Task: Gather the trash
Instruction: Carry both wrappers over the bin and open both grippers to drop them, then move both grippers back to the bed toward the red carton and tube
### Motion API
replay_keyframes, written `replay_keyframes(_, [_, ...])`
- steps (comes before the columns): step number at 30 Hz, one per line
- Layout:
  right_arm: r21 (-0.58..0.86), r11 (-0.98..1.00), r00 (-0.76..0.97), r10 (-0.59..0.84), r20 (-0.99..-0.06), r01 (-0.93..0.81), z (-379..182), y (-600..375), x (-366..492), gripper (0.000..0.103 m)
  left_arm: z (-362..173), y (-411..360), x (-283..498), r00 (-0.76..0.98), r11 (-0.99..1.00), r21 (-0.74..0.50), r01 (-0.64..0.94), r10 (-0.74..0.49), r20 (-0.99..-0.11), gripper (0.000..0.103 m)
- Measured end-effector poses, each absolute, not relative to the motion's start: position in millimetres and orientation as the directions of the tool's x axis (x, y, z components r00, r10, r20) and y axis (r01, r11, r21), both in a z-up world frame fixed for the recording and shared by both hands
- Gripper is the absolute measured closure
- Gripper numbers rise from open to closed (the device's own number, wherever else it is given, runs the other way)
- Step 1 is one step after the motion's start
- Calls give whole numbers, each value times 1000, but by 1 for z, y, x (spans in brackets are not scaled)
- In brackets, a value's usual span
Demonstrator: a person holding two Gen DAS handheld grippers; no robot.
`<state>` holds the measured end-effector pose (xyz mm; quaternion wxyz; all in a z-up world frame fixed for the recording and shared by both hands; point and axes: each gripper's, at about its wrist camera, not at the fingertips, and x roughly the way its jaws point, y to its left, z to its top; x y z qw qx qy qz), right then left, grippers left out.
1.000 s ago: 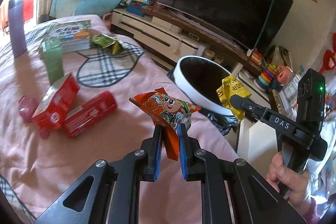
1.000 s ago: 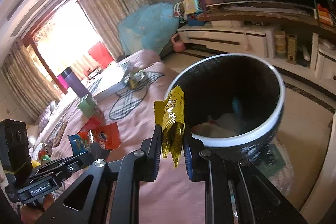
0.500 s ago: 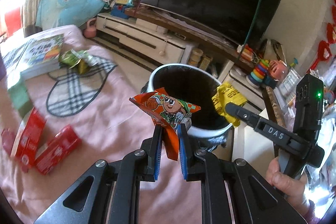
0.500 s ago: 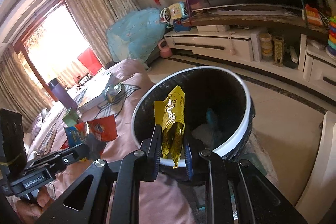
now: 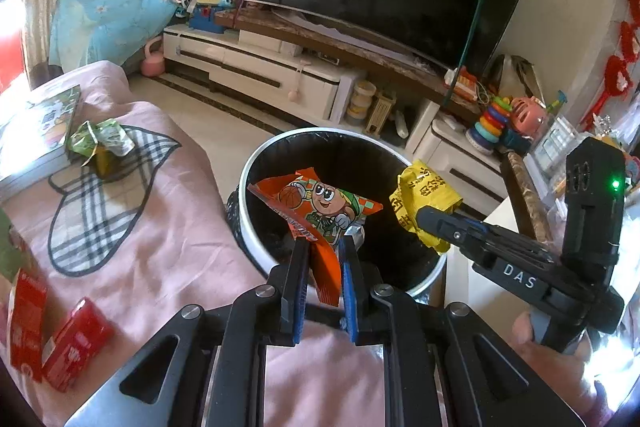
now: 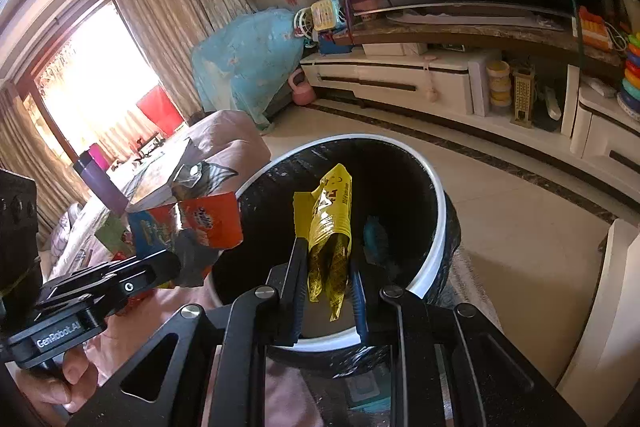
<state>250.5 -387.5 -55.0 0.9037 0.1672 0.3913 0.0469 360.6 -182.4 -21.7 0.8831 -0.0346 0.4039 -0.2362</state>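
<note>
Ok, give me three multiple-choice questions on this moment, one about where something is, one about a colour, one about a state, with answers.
1. Where does the crumpled green wrapper lie?
A. in the bin
B. on the pink cover, beside the book
C. on the floor

2. What colour is the wrapper in the right gripper?
A. yellow
B. blue
C. white

3. How is the left gripper?
A. wide open, empty
B. shut on the orange snack wrapper
C. lying on the bed

Answers: 1 B, it rests on the pink cover next to the book. 2 A, the yellow wrapper sits between its fingers. 3 B, both fingers pinch the wrapper over the bin.
</note>
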Motion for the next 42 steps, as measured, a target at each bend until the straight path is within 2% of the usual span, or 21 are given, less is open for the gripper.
replay_keyframes(3, [332, 942, 684, 210, -699, 51, -55, -391, 255, 83, -24, -189, 371, 555, 886, -251, 388, -443, -704, 89])
replay_keyframes(6, [326, 944, 676, 207, -707, 53, -56, -394, 260, 78, -28, -196, 378, 550, 889, -245, 388, -436, -712, 81])
replay_keyframes(7, [329, 943, 676, 208, -707, 53, -57, -395, 262, 73, -29, -197, 378, 551, 892, -239, 383, -428, -716, 74])
replay_keyframes(8, [336, 940, 678, 212, -704, 54, -57, -396, 262, 57, -29, -199, 379, 554, 896, -232, 378, -420, -719, 71])
replay_keyframes(10, [348, 936, 683, 218, -697, 57, -56, -399, 263, 47, -30, -199, 377, 558, 899, -229, 375, -415, -719, 61])
replay_keyframes(13, [359, 931, 688, 220, -691, 63, -56, -403, 261, 47, -29, -195, 370, 570, 903, -226, 365, -408, -713, 51])
replay_keyframes(19, [381, 923, 705, 229, -671, 62, -52, -402, 250, 29, -29, -175, 345, 585, 912, -238, 334, -399, -706, 39])
replay_keyframes(23, [408, 911, 718, 248, -651, 55, -49, -392, 239, 18, -33, -154, 322, 594, 920, -245, 305, -385, -706, 38])
replay_keyframes(42, [461, 886, 657, 376, -654, -48, -63, -299, 209, 17, -23, -29, 218, 645, 947, -304, 101, -295, -705, 38])
